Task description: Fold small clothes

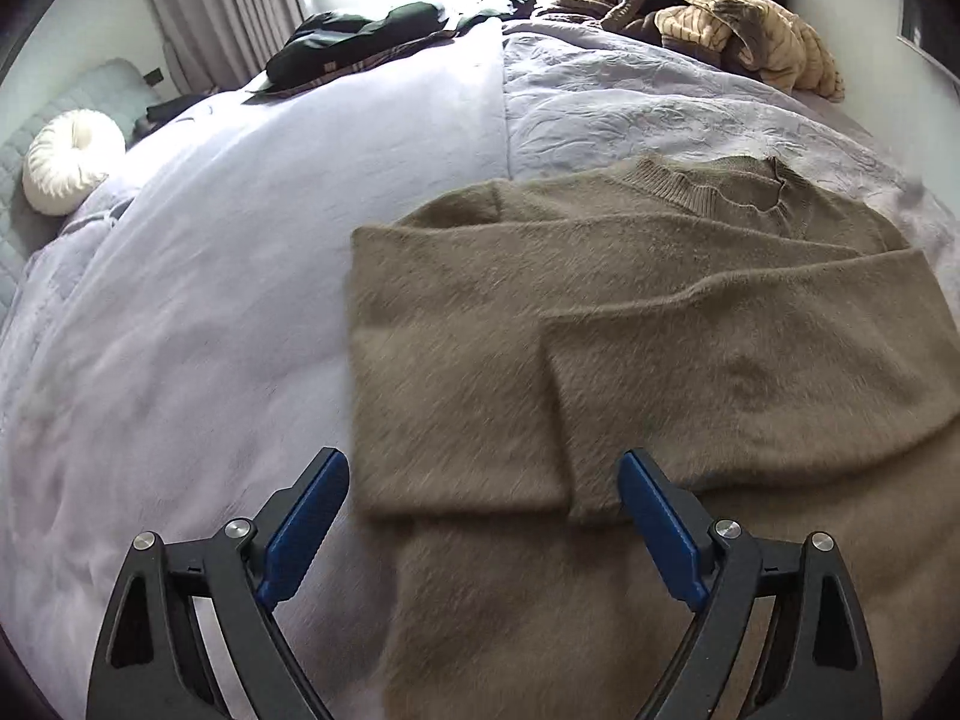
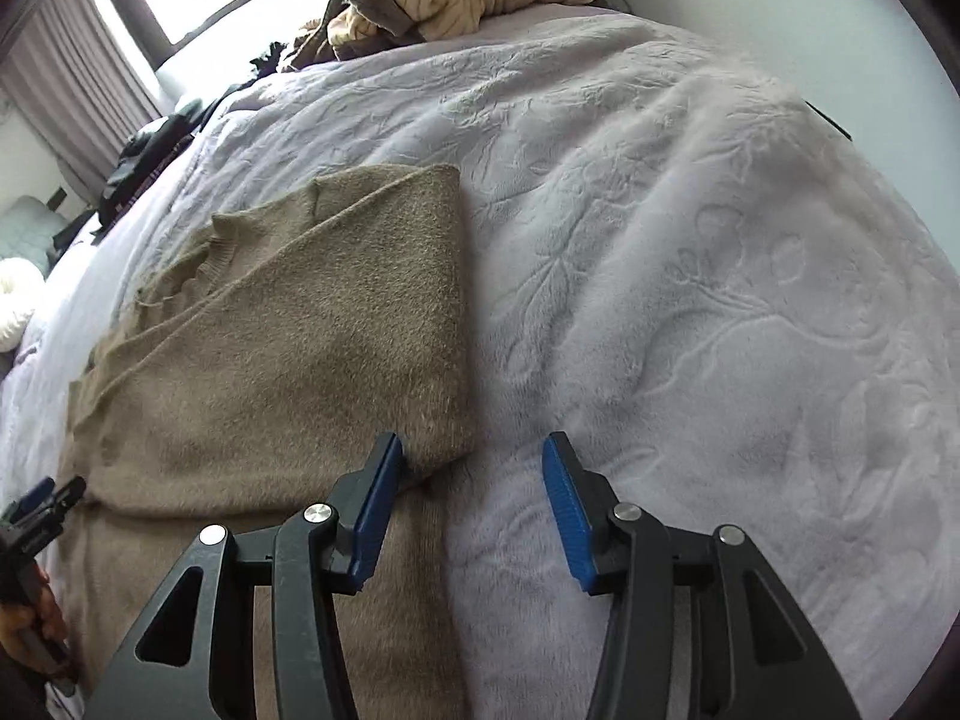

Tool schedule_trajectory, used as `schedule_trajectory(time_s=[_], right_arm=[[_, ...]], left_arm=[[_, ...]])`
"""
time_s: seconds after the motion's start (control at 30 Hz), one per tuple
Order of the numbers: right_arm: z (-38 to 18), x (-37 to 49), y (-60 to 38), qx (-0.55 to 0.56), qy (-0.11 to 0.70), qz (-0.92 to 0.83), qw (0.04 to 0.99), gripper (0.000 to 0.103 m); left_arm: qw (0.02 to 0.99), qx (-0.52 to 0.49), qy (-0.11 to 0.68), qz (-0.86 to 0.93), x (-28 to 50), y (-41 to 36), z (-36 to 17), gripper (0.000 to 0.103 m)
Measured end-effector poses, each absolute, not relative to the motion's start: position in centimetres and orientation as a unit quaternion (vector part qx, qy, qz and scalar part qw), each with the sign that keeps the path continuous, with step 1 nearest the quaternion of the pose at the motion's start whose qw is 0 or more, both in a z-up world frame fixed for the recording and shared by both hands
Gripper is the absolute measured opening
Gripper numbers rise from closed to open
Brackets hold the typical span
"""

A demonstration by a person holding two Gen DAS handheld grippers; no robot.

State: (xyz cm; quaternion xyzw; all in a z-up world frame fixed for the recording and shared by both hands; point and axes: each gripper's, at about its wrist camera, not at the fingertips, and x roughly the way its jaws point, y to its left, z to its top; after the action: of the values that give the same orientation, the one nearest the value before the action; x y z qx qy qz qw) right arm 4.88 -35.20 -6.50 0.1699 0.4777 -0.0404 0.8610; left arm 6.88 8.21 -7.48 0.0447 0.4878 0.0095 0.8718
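The big bed (image 1: 252, 276) has a soft pale purple blanket (image 2: 690, 252) spread over it, and that makes a wide, flat place to fold on. On the blanket lies the fuzzy brown sweater (image 1: 690, 360), close to the person and out in the open, with its neck hole at the far end. Both sleeves are folded in across the front and lie one over the other, so the sweater makes a neat long shape, and I think the next job is to fold the bottom part up. A pile of other clothes (image 1: 738, 18), with stripy tan cloth on top, waits at the far edge of the bed, most likely for a later turn. Some dark clothes (image 1: 354, 42) lie flat near the window, and a round white pillow (image 1: 72, 162) sits off to the side. The left gripper (image 1: 483, 510) hangs just over the near end of a sleeve with its jaws wide apart and nothing in them. The right gripper (image 2: 471, 504) sits at the sweater's right edge, its jaws partly apart and empty, with one blue pad right by the cloth. I see no brand, label or writing anywhere.
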Motion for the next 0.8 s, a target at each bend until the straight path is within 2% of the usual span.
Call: schedule_trajectory(time_s=[0.17,0.47,0.57,0.8], right_arm=[[-5.9,1.6,-35.3,0.227,0.464,-0.006,0.856,0.06],[-4.4,-5.0,-32.9,0.253,0.447,0.025,0.858,0.06],[-3.8,-7.3,-32.4,0.264,0.438,0.032,0.859,0.067],[-3.0,-11.1,-31.9,0.275,0.429,0.034,0.86,0.068]], left_arm=[[0.868,0.023,0.495,0.001,4.3,9.4,-6.9,0.092],[0.871,-0.022,0.49,-0.016,-3.6,10.6,-5.5,0.092],[0.876,-0.035,0.481,-0.015,-5.9,11.1,-4.9,0.092],[0.882,-0.053,0.469,-0.012,-10.4,12.3,-4.0,0.092]])
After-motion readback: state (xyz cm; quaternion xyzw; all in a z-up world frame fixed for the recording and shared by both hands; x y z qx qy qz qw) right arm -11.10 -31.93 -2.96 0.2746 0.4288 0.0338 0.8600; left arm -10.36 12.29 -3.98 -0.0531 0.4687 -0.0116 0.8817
